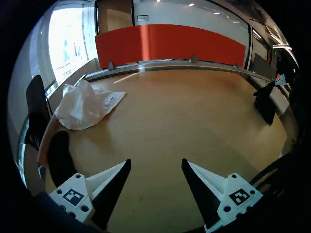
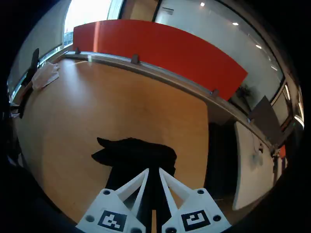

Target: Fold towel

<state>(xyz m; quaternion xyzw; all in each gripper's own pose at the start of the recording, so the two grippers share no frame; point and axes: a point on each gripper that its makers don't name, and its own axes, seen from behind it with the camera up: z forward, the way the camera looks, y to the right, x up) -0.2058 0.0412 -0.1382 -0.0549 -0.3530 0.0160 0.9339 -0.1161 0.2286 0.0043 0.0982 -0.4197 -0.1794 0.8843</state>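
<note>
Right gripper view. The right gripper (image 2: 153, 169) is nearest, its fingers clenched almost together on a black towel (image 2: 136, 153). The cloth runs back between them as a dark strip. The rest of the towel lies bunched on the wooden table (image 2: 97, 105), just ahead of the fingertips and close to the table's right edge. Past that edge is dark floor, then a white desk (image 2: 248, 163). Bare wood runs left and forward to a metal rail under an orange partition (image 2: 155, 46). A white plastic bag (image 2: 44, 75) sits at the far left corner, well apart from the towel, with a black chair (image 2: 33, 64) beside it.

Left gripper view. The left gripper (image 1: 155, 161) is nearest, its jaws released and wide apart, with nothing between them. It hangs over open tabletop. The bag is larger here, at the left edge, with a white paper sheet (image 1: 110, 100) tucked against it. The print on the sheet is too small to read. A black shape stands at the far right edge, possibly the towel, but I cannot tell.

Both grippers carry square black-and-white markers and no legible text.
</note>
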